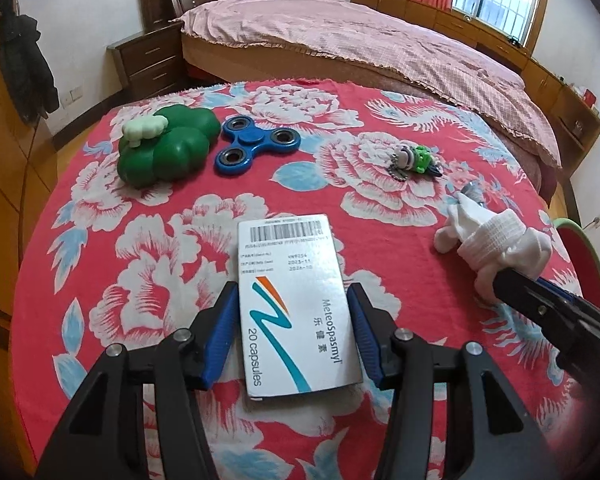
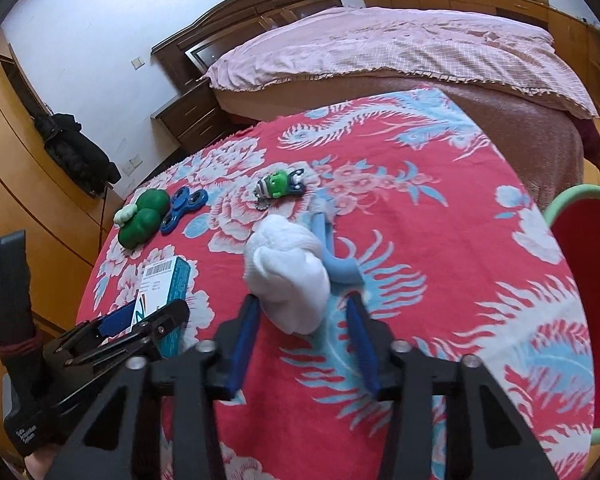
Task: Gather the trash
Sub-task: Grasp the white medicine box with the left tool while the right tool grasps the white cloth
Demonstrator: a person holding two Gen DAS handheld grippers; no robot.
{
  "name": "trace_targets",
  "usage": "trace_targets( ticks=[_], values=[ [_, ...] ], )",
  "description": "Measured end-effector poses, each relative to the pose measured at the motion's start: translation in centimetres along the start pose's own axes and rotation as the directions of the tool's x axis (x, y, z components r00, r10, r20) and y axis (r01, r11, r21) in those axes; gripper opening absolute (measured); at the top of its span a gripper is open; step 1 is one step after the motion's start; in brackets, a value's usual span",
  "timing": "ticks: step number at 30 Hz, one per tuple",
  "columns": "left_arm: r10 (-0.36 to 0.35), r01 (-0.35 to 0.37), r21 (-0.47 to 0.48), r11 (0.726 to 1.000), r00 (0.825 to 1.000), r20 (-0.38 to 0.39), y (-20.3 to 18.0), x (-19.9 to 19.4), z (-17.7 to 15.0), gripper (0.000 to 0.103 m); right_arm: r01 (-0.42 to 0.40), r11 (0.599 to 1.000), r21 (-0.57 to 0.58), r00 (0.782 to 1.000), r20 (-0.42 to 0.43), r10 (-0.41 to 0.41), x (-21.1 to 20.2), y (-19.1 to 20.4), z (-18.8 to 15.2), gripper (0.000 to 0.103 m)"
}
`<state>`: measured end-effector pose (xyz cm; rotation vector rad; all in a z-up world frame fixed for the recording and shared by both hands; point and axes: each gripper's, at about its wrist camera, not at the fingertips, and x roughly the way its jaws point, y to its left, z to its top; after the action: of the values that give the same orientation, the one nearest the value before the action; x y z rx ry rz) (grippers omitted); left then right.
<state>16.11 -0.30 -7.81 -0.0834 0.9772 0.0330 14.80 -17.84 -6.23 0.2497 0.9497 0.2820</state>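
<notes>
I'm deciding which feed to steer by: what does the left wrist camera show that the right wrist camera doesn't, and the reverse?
Left wrist only: the printed top face of the white capsule box, reading "20 capsules", lying between the open fingers of the left tool.

Right wrist only: the inside of the red bin with a green rim past the table's edge, and a light blue curved handle behind the white cloth wad, which sits at the tips of the open right tool.

Both: green toy, blue fidget spinner, green keychain, red floral tablecloth.

The red basin (image 2: 580, 300) (green-rimmed) is cut off by the right edge.
</notes>
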Motion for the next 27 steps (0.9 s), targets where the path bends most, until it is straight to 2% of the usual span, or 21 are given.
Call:
trace_targets(
  ticks=[3, 7, 18, 20, 27],
  values=[
    [0.017, -0.017, -0.003, 1.0, 1.0, -0.004, 0.3, 0.2, 0.1, 0.055, -0.016, 1.0, -0.005, 1.0, 0.004, 0.016, 0.1, 0.2, 0.0, 0.02],
    [0.022, -0.022, -0.004, 1.0, 1.0, -0.002, 0.7, 0.2, 0.1, 0.055, -0.024, 1.0, -0.014, 0.999, 0.023, 0.024, -0.4, 0.3, -0.2, 0.013],
    [0.002, -0.002, -0.03, 1.0, 1.0, 0.007, 1.3, 0.0, 0.1, 0.056, -0.055, 0.998, 0.018, 0.993, 0.109, 0.053, -4.7, -0.3, -1.1, 0.012],
    [-0.002, 0.003, -0.052, 0.999, 1.0, 0.013, 1.7, -0.1, 0.0, 0.052, -0.057, 0.998, 0.027, 0.991, 0.124, 0.054, -5.5, -0.5, -1.4, 0.012],
    [-0.071, 0.074, -0.109, 0.991, 0.997, 0.033, 2.7, -1.0, -0.5, 0.051, -0.04, 0.998, 0.058, 0.984, 0.178, 0.029, -8.6, -1.5, -2.4, 0.012]
  ],
)
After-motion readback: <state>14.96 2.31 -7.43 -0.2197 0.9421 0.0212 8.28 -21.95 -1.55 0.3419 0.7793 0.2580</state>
